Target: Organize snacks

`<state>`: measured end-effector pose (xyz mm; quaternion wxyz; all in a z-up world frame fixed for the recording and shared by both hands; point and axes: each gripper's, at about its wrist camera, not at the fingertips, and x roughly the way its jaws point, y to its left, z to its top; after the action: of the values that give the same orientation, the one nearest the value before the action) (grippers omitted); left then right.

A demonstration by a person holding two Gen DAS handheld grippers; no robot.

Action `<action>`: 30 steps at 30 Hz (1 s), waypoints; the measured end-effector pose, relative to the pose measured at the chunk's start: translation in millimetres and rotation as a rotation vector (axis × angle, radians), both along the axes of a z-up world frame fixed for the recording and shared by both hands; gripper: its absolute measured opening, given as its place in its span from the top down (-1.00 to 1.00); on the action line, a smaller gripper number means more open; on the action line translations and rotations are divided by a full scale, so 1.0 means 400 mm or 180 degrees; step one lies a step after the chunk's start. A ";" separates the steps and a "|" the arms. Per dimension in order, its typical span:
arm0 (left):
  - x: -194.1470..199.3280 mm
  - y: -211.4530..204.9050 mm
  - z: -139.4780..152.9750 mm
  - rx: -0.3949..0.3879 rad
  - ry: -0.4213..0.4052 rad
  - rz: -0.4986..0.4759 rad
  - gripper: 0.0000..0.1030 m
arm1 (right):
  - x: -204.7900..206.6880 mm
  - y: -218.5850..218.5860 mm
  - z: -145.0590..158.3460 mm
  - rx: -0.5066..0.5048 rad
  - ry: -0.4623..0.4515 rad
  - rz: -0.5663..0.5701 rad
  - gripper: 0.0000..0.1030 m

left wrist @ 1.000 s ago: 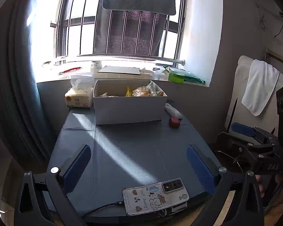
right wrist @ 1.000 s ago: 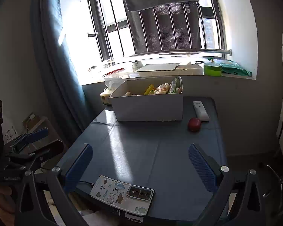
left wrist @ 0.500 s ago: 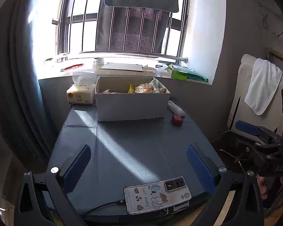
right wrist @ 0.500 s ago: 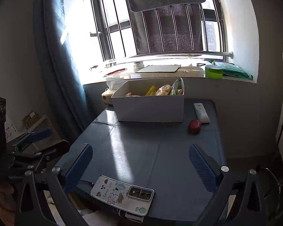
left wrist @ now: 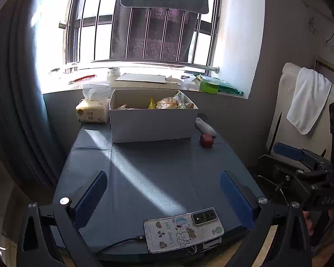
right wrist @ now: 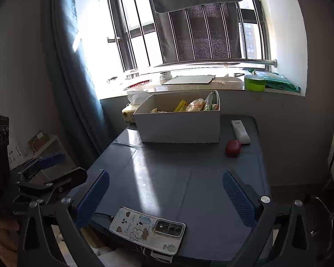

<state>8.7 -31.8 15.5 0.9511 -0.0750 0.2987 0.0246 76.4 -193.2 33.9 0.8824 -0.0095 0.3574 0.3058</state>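
Observation:
A white cardboard box stands at the far end of the dark table, with several snack packets inside. It also shows in the right wrist view, with the packets in it. My left gripper is open and empty over the table's near edge. My right gripper is open and empty at the near edge too, and appears off the right side in the left wrist view.
A phone in a cartoon case lies at the near edge, with a cable plugged in. A small red object and a white remote lie right of the box. A tissue pack sits left of it.
Both grippers have drifted slightly; the box looks a little nearer and lower in the left wrist view. Nothing on the table has moved.

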 end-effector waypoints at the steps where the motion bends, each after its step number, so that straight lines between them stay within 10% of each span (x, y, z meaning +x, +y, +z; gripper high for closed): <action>1: 0.000 0.000 0.000 0.0003 0.0002 0.0003 -1.00 | 0.000 0.001 -0.001 -0.0011 0.0001 0.0000 -1.00; 30: 0.002 0.006 -0.005 0.0005 0.0031 0.0028 -1.00 | -0.007 0.014 -0.009 -0.0043 0.0016 0.0058 -1.00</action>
<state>9.4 -29.4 13.3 0.9495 -0.0754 0.3030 0.0293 73.7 -187.4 30.3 0.8786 -0.0179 0.3616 0.3115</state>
